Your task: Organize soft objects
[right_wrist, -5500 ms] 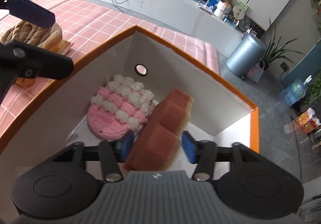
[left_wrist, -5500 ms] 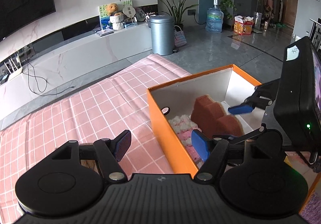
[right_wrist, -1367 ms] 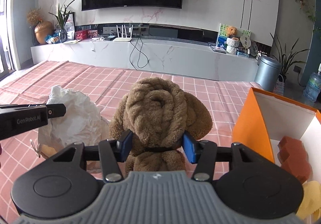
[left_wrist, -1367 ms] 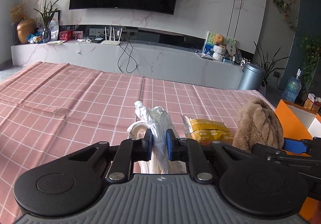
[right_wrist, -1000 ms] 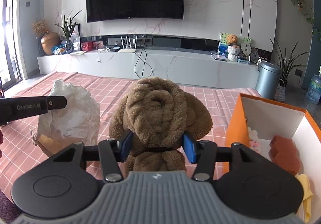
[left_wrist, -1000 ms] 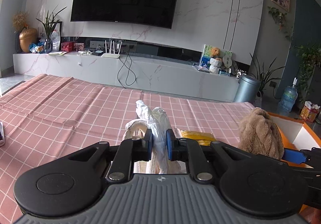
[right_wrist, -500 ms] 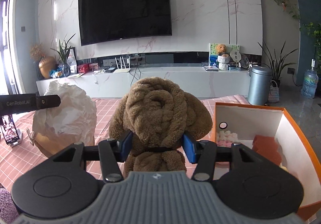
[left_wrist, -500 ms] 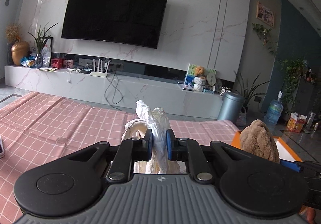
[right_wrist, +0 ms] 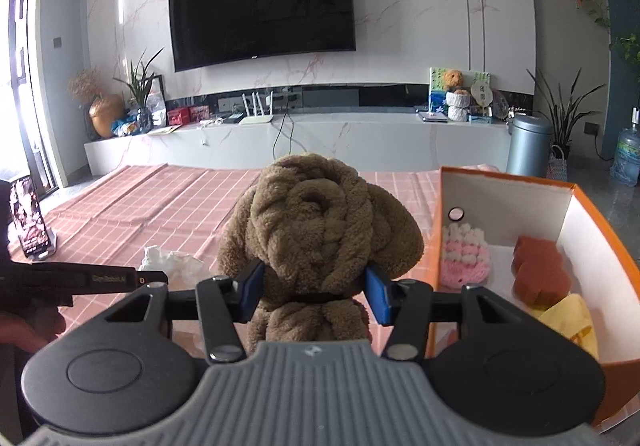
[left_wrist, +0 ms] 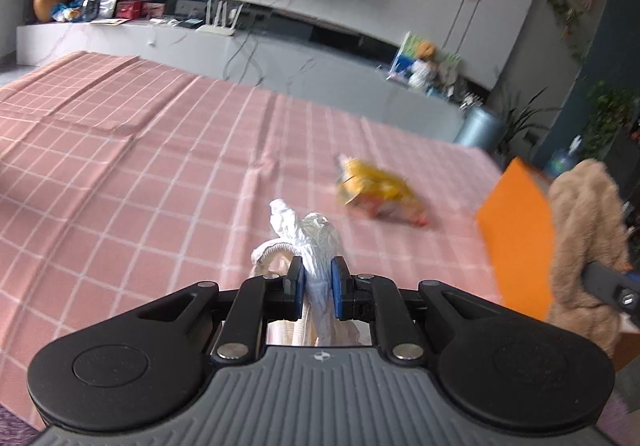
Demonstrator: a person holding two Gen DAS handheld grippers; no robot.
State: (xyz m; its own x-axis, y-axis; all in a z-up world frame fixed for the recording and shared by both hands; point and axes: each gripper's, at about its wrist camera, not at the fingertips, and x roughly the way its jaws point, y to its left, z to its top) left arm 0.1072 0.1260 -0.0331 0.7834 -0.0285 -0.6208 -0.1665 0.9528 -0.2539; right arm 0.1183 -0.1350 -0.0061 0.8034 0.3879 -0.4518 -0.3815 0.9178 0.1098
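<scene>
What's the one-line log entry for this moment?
left gripper: shut on white bundle | right gripper: shut on brown plush towel | orange box: open, holding pink knit piece, brown sponge

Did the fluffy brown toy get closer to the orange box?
Yes. The brown toy in the right claw moved toward the orange box, whose opening now shows beside it.

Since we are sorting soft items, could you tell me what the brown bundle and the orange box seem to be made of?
Brown bundle: plush fleece or terry, matte, with nubby pile and rolled folds. Orange box: probably cardboard, with thin stiff walls, smooth orange outside and white inside.
</scene>
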